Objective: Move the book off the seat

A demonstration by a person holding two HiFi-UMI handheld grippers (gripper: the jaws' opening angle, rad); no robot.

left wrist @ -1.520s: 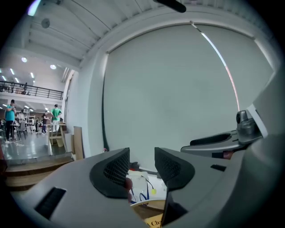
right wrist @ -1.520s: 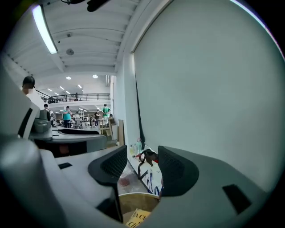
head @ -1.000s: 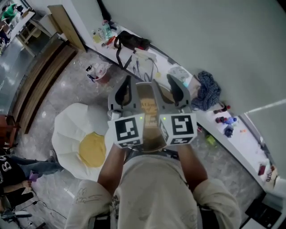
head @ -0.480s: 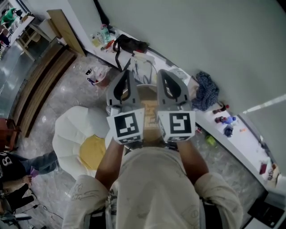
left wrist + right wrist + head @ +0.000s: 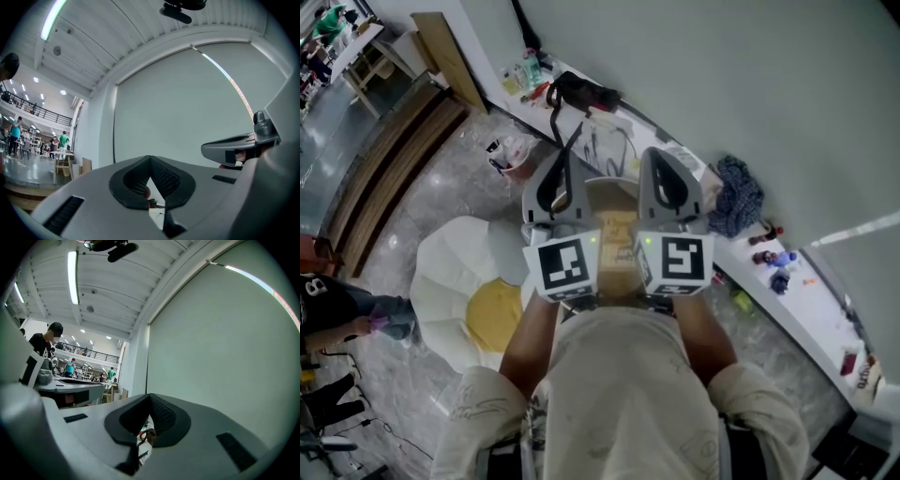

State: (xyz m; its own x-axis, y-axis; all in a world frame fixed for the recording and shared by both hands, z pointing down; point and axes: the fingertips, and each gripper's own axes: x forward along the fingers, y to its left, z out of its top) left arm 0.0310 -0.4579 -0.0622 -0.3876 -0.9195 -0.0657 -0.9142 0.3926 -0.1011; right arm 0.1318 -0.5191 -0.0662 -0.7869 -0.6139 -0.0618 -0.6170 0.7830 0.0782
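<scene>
The book (image 5: 616, 242), with an orange-brown cover, lies on a round brown seat (image 5: 606, 195) straight in front of the person. My left gripper (image 5: 564, 159) hangs over the seat's left side and my right gripper (image 5: 651, 156) over its right side, with the book showing in the gap between them. Both point level toward the wall. In the left gripper view, the left gripper (image 5: 150, 161) is shut with nothing in it. In the right gripper view, the right gripper (image 5: 150, 400) is shut and holds nothing. Whether either gripper touches the book cannot be told.
A white and yellow egg-shaped cushion (image 5: 464, 291) lies on the floor at the left. A long white counter (image 5: 811, 291) runs along the wall with a black bag (image 5: 581, 92), a blue cloth (image 5: 737, 195) and small bottles. A wooden board (image 5: 448, 45) leans further back. A person (image 5: 342, 314) is at the far left.
The right gripper's jaws, spread a second ago, have closed with nothing in them. Both grippers have risen a little over the seat and stand more upright in the head view.
</scene>
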